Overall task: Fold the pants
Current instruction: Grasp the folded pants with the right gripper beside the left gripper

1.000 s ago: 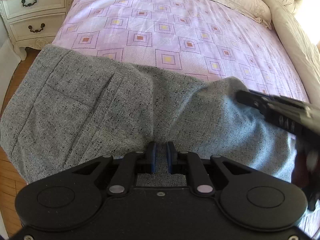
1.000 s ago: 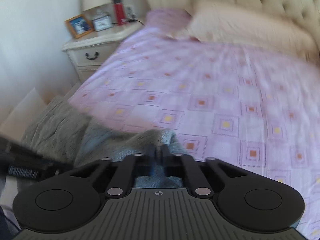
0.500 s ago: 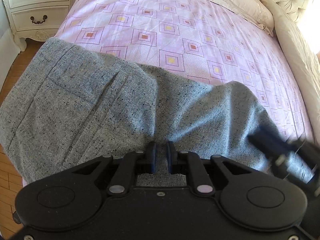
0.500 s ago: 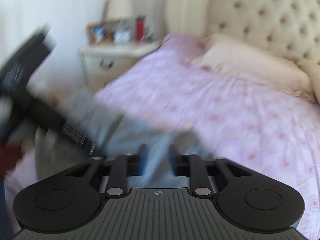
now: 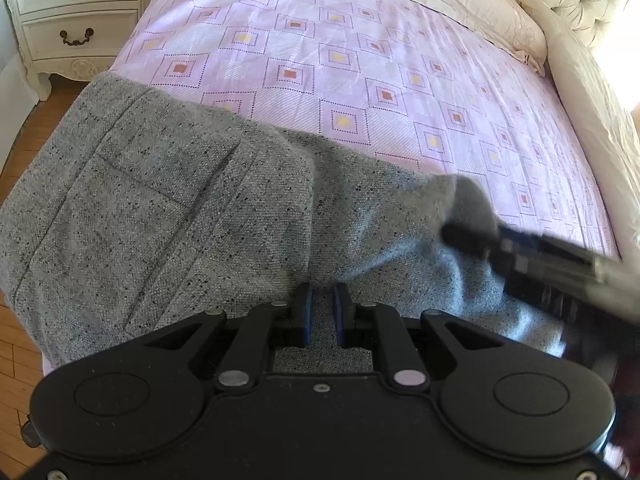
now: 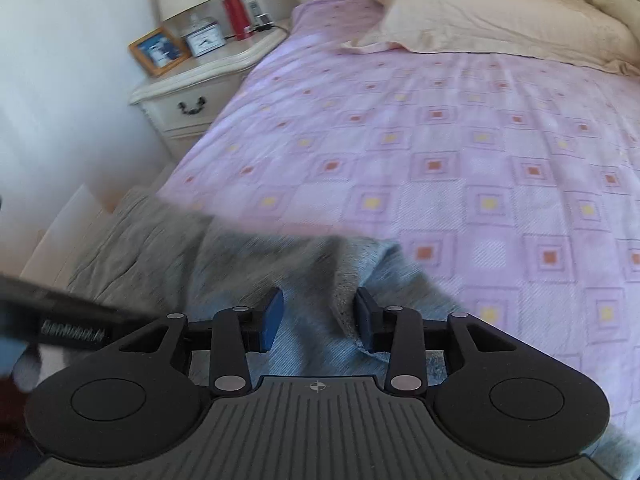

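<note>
Grey speckled pants lie across the near edge of the bed, waist end at the left by the bed's corner. My left gripper is shut on a pinch of the pants' near edge. My right gripper is open, its blue pads apart over the folded pants end, with cloth lying between and below them. In the left wrist view the right gripper shows as a blurred black shape at the right, over the pants' right end.
The bed has a pink patterned sheet and beige pillows by a tufted headboard. A cream nightstand stands at the left with a lamp, photo frame, clock and red bottle. Wooden floor shows at lower left.
My right gripper has opened and let go of the pants end, which now lies folded on the pants. It swung about meanwhile. My left gripper has stayed shut on the cloth.
</note>
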A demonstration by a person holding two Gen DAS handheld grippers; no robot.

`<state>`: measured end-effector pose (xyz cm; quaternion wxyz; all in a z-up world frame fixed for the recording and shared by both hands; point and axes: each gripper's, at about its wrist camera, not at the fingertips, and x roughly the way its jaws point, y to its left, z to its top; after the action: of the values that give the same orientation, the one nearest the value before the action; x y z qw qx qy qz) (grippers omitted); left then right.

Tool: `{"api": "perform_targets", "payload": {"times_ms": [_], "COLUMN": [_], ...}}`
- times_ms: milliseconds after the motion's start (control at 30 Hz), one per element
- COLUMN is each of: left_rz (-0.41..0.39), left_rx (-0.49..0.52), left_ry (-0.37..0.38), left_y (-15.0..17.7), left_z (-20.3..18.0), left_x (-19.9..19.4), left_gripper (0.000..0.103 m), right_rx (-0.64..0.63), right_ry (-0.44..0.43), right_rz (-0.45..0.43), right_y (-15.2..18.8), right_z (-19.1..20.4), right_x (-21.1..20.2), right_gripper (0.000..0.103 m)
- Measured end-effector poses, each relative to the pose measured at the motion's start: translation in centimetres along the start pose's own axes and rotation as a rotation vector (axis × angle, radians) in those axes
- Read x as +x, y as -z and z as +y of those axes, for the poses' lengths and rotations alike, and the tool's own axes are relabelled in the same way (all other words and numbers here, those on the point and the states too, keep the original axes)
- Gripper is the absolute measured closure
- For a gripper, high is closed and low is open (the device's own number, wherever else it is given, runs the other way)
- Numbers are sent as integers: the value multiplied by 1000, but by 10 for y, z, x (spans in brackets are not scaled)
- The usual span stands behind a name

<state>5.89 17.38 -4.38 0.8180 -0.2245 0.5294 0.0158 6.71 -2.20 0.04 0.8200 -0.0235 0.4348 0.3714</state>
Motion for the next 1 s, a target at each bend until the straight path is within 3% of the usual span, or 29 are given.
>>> {"api": "perform_targets", "payload": {"times_ms": [100,267,433,467,500,567,633,800,933,1000], "left_rz": [-3,-7,-3,-4,-4,-6,-12,-27,-34,-38], "left_rx": [0,6,-13,-14,-13,-9,0,39,60,62], "left_ry": [0,1,17,18,17,16,14,-13,-11,-11], "left_y": [0,1,1,1,2,2,4,6,7,7], "left_z": [0,0,3,4,3,3,2,-3,-4,-4], "left_x": [0,0,0,-1,-1,-1,-2,-2,-1,-2], "left_gripper": [84,84,84,84,84,83,81,81,81,82], "right_rx": [23,200,299,325,333,280,178,140,169,178], "right_ry": [-10,-52,-81,-90,-75,-25,82,169,148,133], "right_rz": [-8,-52,-56,-66,-69,-102,-167,-78,-88,-143], "right_y": [-4,-20,-19,-18,-17,-20,-30,-33,-37,-38], "right_z": [-2,-28,-39,-42,-43,-37,-23,-22,-28,-33], "right_x": [1,8,17,16,16,8,-1,35,31,10], "right_gripper": [65,65,65,69,92,97,101,100,96,87]}}
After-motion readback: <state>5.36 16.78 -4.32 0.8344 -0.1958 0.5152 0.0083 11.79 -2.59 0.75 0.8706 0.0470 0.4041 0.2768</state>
